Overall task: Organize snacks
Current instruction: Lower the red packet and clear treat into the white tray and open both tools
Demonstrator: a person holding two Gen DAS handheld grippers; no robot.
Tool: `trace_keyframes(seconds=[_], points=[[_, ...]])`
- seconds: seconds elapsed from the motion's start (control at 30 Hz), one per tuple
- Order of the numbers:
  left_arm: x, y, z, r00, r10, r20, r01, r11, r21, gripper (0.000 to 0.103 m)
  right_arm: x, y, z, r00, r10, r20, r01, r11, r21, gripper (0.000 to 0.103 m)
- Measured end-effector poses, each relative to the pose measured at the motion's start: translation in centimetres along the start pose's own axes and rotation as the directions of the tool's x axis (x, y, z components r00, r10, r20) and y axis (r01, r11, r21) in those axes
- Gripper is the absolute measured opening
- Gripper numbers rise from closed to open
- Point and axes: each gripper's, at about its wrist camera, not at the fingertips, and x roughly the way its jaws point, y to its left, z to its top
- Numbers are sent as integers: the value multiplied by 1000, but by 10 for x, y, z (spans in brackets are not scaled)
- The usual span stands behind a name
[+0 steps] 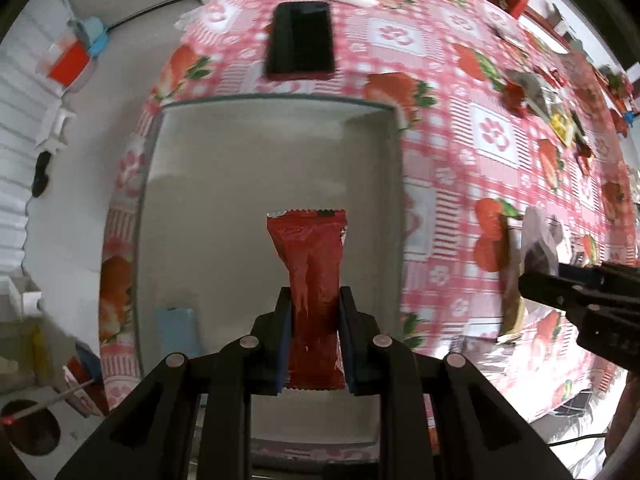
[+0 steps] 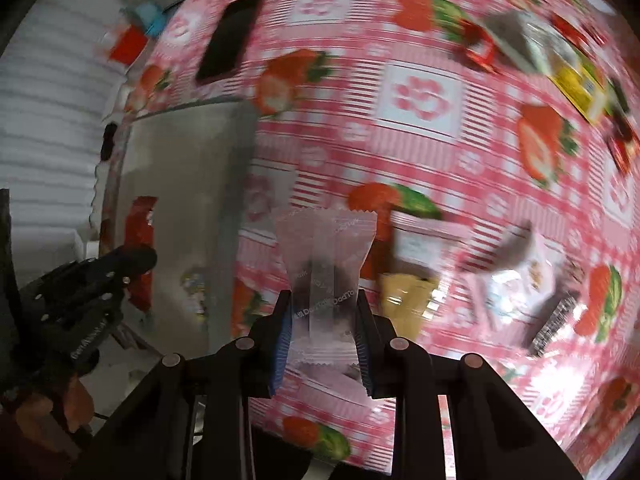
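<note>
Organizing stage: both grippers carry a snack, so my read is that drops into the box come next.
Table: pink strawberry-print tablecloth [image 1: 460, 128], with loose snacks [image 2: 516, 280] scattered on the right-hand part.
Box: pale open box [image 1: 264, 168] near the left table edge, its floor mostly bare; a small pale blue item [image 1: 176, 330] lies in one near corner.
Left gripper: the left gripper [image 1: 314, 320] pinches the red packet [image 1: 310, 280] at its waist, long axis running straight ahead along the fingers, hanging over the box interior.
Right gripper: the right gripper [image 2: 324, 320] is pressed onto a translucent white packet [image 2: 326, 256], long axis also forward, over bare cloth.
Key relation: the box lies to the left of the right gripper, well apart; the left one is nearer, already above it.
Likely order: left packet first, judging by position.
</note>
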Motion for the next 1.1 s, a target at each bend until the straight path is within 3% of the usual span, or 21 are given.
trace_keyframes(seconds=[0.4,0.73,0.83,0.87,0.9,0.93,0.97,1.0,1.1], points=[[19,50,-20,999,18,-41,-21,996,-83,23,29,82,18,999,2,-53,-10,988,-152,30],[31,61,-37,997,38,-73,-46,994,-102,24,66,115,30,994,-15,-112,-8,979,-205,30],[35,60,-39,996,53,-79,-60,993,-97,30,72,117,33,991,-11,-130,-14,981,-195,31],[35,60,-40,995,56,-79,-63,993,-99,43,73,116,33,991,-9,-133,-17,981,-192,31],[35,60,-41,995,64,-77,-72,992,-100,60,73,116,33,991,-5,-137,-21,981,-190,39],[33,59,-41,994,78,-70,-85,991,-102,67,72,116,33,991,-3,-136,-23,982,-189,51],[31,59,-42,994,90,-58,-95,990,-101,73,71,116,33,991,-4,-132,-21,982,-188,79],[28,59,-42,994,97,-50,-101,990,-98,74,69,116,33,992,-3,-123,-21,982,-189,85],[25,53,-39,993,106,-44,-109,991,-77,75,64,111,33,993,-4,-114,-17,983,-185,85]])
